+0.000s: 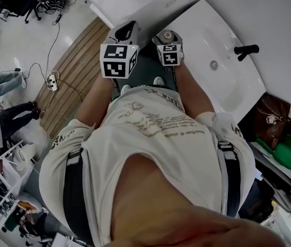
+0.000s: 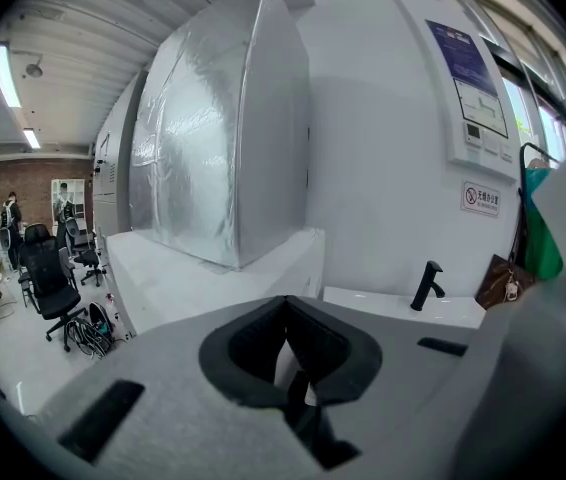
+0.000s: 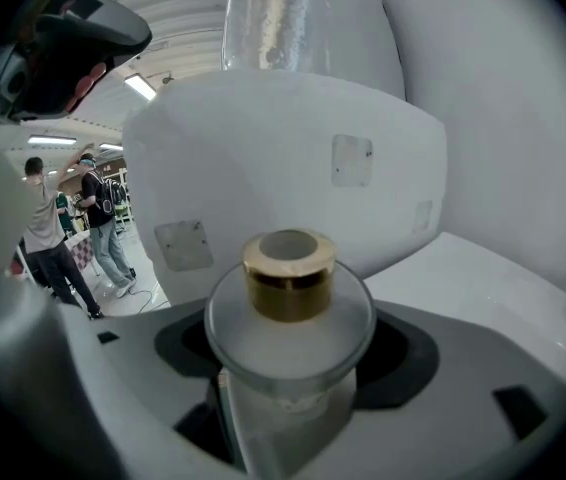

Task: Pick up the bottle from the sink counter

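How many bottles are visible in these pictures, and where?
1. The bottle, gold-capped, is gripped between the fingers of the right gripper. The left gripper is shut on nothing. The person's body may hide others in the head view.

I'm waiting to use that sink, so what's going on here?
A person stands by the sink with tongs in each hand, held out in front of the chest. The right tongs are shut on a clear bottle with a gold cap, which appears to be lifted off the counter. The left tongs are shut with nothing in them.
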`<state>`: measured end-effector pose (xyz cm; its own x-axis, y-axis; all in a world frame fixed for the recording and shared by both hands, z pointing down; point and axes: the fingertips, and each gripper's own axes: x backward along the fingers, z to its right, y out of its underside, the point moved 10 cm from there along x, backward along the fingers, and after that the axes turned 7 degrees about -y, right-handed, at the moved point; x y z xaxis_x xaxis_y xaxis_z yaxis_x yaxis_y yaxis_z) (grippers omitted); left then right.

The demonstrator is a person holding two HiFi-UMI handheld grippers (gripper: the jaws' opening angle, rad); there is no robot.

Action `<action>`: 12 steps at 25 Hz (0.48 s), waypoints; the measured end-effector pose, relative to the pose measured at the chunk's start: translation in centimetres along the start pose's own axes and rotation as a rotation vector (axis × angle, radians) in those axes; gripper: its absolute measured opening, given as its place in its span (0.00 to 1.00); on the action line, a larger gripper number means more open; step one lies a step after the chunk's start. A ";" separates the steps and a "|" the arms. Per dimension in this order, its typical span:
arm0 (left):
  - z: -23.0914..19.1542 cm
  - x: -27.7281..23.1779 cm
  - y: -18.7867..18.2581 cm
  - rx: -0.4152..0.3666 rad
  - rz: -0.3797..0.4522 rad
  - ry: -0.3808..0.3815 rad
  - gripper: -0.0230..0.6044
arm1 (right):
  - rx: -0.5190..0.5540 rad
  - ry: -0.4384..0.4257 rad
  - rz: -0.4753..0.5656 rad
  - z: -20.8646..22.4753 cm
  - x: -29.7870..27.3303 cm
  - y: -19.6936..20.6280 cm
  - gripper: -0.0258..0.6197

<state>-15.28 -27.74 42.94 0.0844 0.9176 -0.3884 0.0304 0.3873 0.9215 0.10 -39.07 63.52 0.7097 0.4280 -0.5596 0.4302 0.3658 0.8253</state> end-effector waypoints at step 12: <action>-1.1 0.2 -0.3 0.004 0.013 -0.008 0.07 | -0.052 0.042 0.005 -0.1 0.7 -1.1 0.53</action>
<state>-16.36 -27.56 42.60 0.0928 0.9216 -0.3768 0.0331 0.3754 0.9263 0.10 -39.09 62.20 0.6871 0.4642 -0.5589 0.3961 0.4056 0.8238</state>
